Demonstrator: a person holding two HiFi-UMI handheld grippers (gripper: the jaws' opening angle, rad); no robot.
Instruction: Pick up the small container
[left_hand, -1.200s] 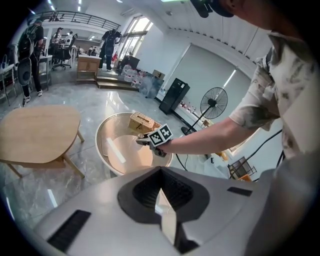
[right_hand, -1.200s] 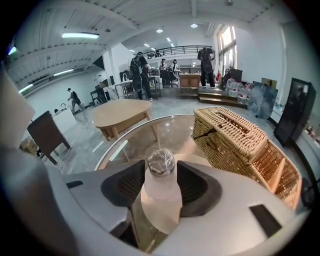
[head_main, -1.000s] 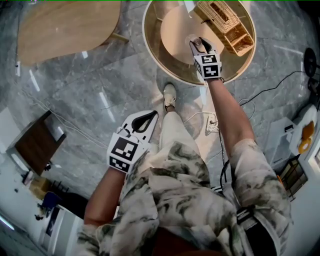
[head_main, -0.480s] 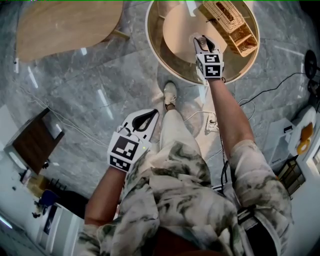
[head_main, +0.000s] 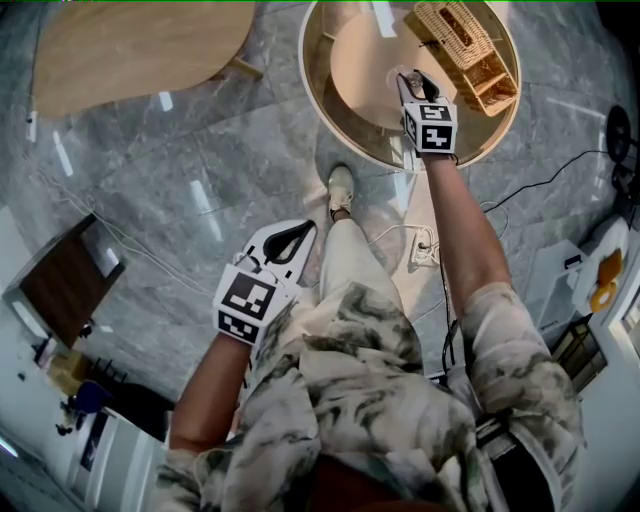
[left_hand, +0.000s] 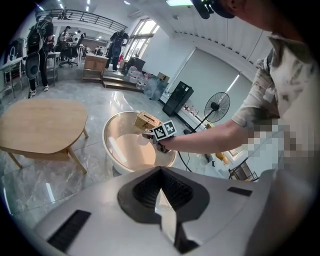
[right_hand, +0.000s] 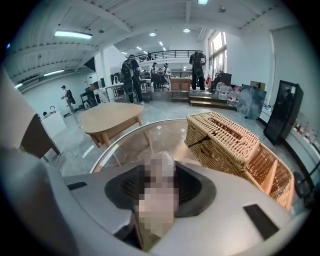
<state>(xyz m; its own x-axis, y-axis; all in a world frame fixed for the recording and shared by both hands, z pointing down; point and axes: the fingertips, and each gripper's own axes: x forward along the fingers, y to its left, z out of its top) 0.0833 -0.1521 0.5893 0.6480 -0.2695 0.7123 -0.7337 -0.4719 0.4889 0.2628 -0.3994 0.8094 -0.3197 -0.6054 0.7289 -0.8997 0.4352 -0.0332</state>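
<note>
One small container (right_hand: 160, 172) in right gripper (head_main: 412, 84) jaws, just closing; head view indistinct.

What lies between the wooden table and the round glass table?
Only bare grey floor, with light reflections; the head view shows it.

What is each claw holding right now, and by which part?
The right claw, whose jaws have just been closing, grips the small container by its sides, top sticking out. The left claw is shut and empty.
</note>
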